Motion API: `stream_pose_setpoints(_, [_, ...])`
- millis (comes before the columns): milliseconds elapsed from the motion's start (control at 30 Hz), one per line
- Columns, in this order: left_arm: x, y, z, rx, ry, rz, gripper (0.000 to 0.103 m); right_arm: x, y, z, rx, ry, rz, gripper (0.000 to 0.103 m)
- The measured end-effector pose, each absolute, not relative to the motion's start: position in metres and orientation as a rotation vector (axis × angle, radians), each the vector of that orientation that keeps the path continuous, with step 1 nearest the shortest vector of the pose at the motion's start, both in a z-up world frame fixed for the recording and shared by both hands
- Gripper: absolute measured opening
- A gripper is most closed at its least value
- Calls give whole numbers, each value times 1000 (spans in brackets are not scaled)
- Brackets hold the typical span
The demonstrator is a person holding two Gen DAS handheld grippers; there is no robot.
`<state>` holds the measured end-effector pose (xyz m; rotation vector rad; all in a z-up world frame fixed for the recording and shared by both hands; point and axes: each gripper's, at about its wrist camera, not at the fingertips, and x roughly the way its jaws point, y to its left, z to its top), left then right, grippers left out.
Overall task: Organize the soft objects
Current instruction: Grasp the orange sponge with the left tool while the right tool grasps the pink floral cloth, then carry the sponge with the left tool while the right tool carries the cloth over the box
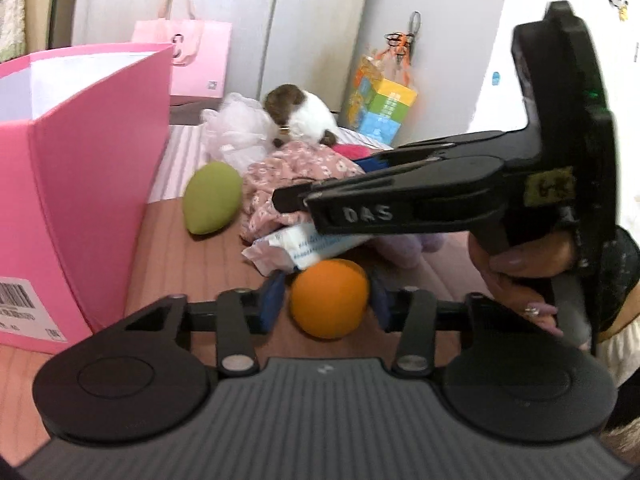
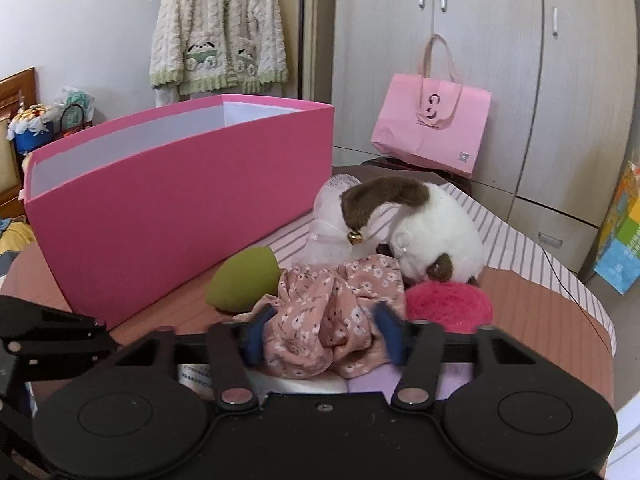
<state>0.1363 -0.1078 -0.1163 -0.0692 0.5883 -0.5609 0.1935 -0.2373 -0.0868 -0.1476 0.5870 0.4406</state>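
Note:
An orange ball (image 1: pixel 328 298) lies on the brown tabletop, and my left gripper (image 1: pixel 326 302) is shut on it, a blue pad pressing each side. My right gripper (image 2: pixel 322 336) is shut on a bunched pink floral cloth (image 2: pixel 328 312); from the left wrist view its black fingers (image 1: pixel 296 200) reach over that cloth (image 1: pixel 296 164). Around the cloth lie a green egg-shaped cushion (image 2: pixel 244 280), a brown-and-white plush animal (image 2: pixel 432 232), a pink yarn ball (image 2: pixel 448 304), a white tulle bundle (image 1: pixel 236 128) and a tissue pack (image 1: pixel 304 246). A tall pink box (image 2: pixel 180 184) stands open to the left.
A pink paper bag (image 2: pixel 432 136) leans against the white wardrobe behind. A colourful carton (image 1: pixel 380 108) stands at the far right. A striped cloth (image 2: pixel 512 240) covers the table's far end. A fluffy cardigan (image 2: pixel 216 28) hangs on the wall. A hand (image 1: pixel 520 268) grips the right gripper's handle.

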Motion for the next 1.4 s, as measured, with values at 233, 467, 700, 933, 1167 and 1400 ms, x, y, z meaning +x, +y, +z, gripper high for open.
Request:
stream_pose_setpoints(233, [135,-112,-115,-45,577,-558,38,183,-236,-89,-122,562,341,19])
stream_pose_setpoints(467, [133,-106,-114,-56,586,-558,37,174,-237,-86,-83,535,333,19])
stream_pose_setpoints(700, [136,-101,-111,-72,630,-595,37,153,-245,-88,-13,494,273,19])
stream_pose_setpoints(933, [127,-93,-104,-48,624,-612,38,139,-252,-85,73,488,233,19])
stream_pose_setpoints(1167, [117,-77,-99,-54,605,-597,37,129,-243,-71,58,433,231,19])
stream_pose_setpoints(1400, [114,-61,-95,-44,623,-571,38,119,-233,-67,26,451,235,18])
